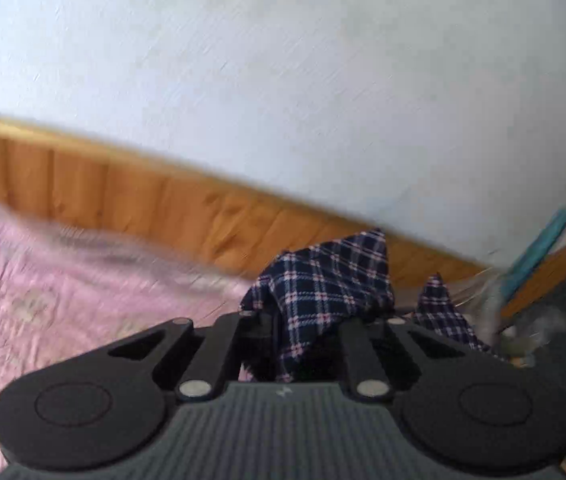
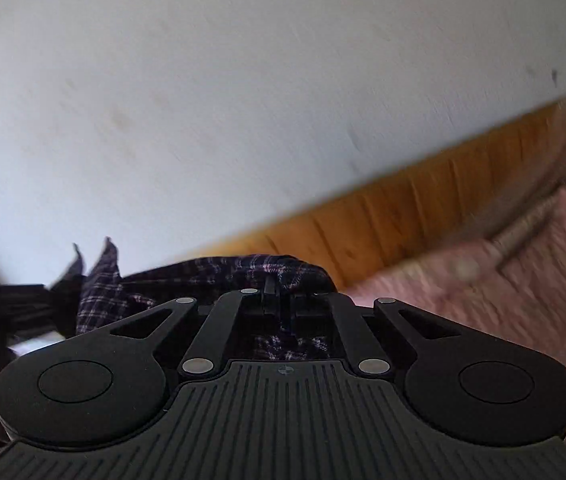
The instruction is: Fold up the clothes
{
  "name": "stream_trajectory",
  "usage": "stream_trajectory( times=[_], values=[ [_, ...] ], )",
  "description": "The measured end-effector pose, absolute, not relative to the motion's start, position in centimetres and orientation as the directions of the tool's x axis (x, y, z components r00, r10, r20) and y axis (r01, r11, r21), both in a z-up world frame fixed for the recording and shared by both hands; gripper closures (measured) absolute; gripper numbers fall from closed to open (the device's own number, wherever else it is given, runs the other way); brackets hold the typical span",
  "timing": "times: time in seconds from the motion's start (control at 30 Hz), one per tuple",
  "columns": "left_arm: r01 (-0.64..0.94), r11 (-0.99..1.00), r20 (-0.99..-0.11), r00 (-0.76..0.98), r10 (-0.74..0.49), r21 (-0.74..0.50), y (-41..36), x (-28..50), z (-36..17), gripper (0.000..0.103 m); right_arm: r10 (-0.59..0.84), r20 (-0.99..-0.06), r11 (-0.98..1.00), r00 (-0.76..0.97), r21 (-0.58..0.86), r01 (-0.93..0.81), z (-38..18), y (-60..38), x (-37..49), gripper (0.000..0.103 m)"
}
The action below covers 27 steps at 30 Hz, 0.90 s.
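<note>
A navy plaid garment (image 1: 323, 280) with pink and white lines is held up in the air. My left gripper (image 1: 303, 320) is shut on a bunched part of it, which sticks up between the fingers. In the right wrist view the same plaid cloth (image 2: 243, 270) drapes over my right gripper (image 2: 283, 296), which is shut on it. The cloth trails off to the left (image 2: 99, 280). Both views are tilted and blurred. The rest of the garment hangs out of sight below.
A bed with a pink sheet (image 1: 63, 288) lies below, also in the right wrist view (image 2: 503, 280). A wooden headboard (image 1: 143, 196) runs along a white wall (image 1: 283, 60). A teal pole (image 1: 539, 248) leans at the right.
</note>
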<state>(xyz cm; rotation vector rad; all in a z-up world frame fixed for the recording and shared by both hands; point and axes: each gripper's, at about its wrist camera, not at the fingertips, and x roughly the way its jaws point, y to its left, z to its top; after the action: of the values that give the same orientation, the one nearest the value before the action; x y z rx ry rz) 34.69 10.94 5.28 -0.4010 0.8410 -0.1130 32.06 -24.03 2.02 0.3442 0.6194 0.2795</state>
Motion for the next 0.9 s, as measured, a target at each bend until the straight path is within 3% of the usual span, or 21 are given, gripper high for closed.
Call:
stream_trajectory(
  times=[0.07, 0.1, 0.13, 0.17, 0.2, 0.33, 0.37, 0.4, 0.47, 0.53, 0.57, 0.73, 0.83, 0.87, 0.9],
  values=[
    [-0.133, 0.923, -0.788, 0.573, -0.225, -0.360, 10.4, 33.7, -1.0, 0.085, 0.298, -0.668, 0.936, 0.682, 0.344, -0.073, -5.0, -24.3, 33.1, 0.075],
    [-0.122, 0.928, -0.804, 0.546, -0.234, -0.353, 10.0, 32.0, -3.6, 0.083, 0.277, -0.722, 0.945, 0.634, 0.323, -0.045, -8.2, -24.6, 33.3, 0.075],
    [-0.109, 0.937, -0.821, 0.523, -0.229, -0.331, 9.5, 30.1, -5.9, 0.080, 0.301, -0.717, 0.936, 0.629, 0.347, -0.053, -9.8, -25.0, 32.0, 0.071],
    [-0.095, 0.947, -0.838, 0.499, -0.221, -0.307, 9.5, 27.9, -7.7, 0.074, 0.325, -0.728, 0.928, 0.604, 0.369, -0.055, -11.0, -25.7, 30.2, 0.058],
    [-0.080, 0.956, -0.854, 0.475, -0.213, -0.283, 9.4, 25.8, -9.5, 0.067, 0.350, -0.737, 0.919, 0.578, 0.391, -0.057, -12.2, -26.3, 28.3, 0.055],
    [-0.073, 0.975, -0.870, 0.469, -0.152, -0.209, 9.9, 19.7, -13.1, 0.062, 0.450, -0.779, 0.887, 0.436, 0.447, -0.116, -17.4, -25.9, 21.3, 0.052],
    [-0.077, 0.972, -0.857, 0.491, -0.157, -0.222, 10.2, 18.6, -12.9, 0.058, 0.469, -0.791, 0.881, 0.394, 0.451, -0.143, -18.5, -25.0, 19.9, 0.048],
    [-0.076, 0.970, -0.845, 0.510, -0.162, -0.232, 10.4, 18.1, -12.7, 0.047, 0.476, -0.802, 0.879, 0.361, 0.442, -0.178, -19.4, -24.1, 18.8, 0.045],
    [-0.053, 0.971, -0.831, 0.529, -0.171, -0.234, 10.3, 19.7, -12.5, 0.046, 0.461, -0.825, 0.885, 0.326, 0.403, -0.232, -20.9, -22.0, 18.4, 0.046],
    [-0.029, 0.971, -0.816, 0.548, -0.181, -0.235, 10.1, 21.4, -12.2, 0.065, 0.434, -0.850, 0.890, 0.300, 0.352, -0.290, -21.6, -20.5, 17.9, 0.073],
    [-0.017, 0.972, -0.809, 0.558, -0.186, -0.236, 10.1, 22.2, -12.1, 0.072, 0.432, -0.849, 0.887, 0.304, 0.339, -0.313, -21.2, -20.2, 18.0, 0.100],
    [-0.083, 0.947, -0.688, 0.707, -0.164, -0.312, 11.9, 28.3, -7.9, 0.070, 0.364, -0.798, 0.924, 0.480, 0.243, -0.296, -15.3, -24.1, 20.8, 0.103],
    [-0.116, 0.943, -0.670, 0.731, -0.131, -0.311, 13.2, 29.9, -6.1, 0.051, 0.180, -0.803, 0.982, 0.568, 0.108, -0.158, -13.4, -28.5, 24.2, 0.102],
    [-0.098, 0.953, -0.676, 0.725, -0.129, -0.287, 13.0, 28.9, -6.3, 0.037, 0.151, -0.819, 0.987, 0.553, 0.091, -0.134, -13.6, -29.7, 25.3, 0.089],
    [-0.073, 0.961, -0.692, 0.709, -0.137, -0.266, 12.7, 27.5, -6.9, 0.030, 0.152, -0.845, 0.985, 0.512, 0.087, -0.149, -14.1, -30.4, 26.2, 0.078]
  ],
)
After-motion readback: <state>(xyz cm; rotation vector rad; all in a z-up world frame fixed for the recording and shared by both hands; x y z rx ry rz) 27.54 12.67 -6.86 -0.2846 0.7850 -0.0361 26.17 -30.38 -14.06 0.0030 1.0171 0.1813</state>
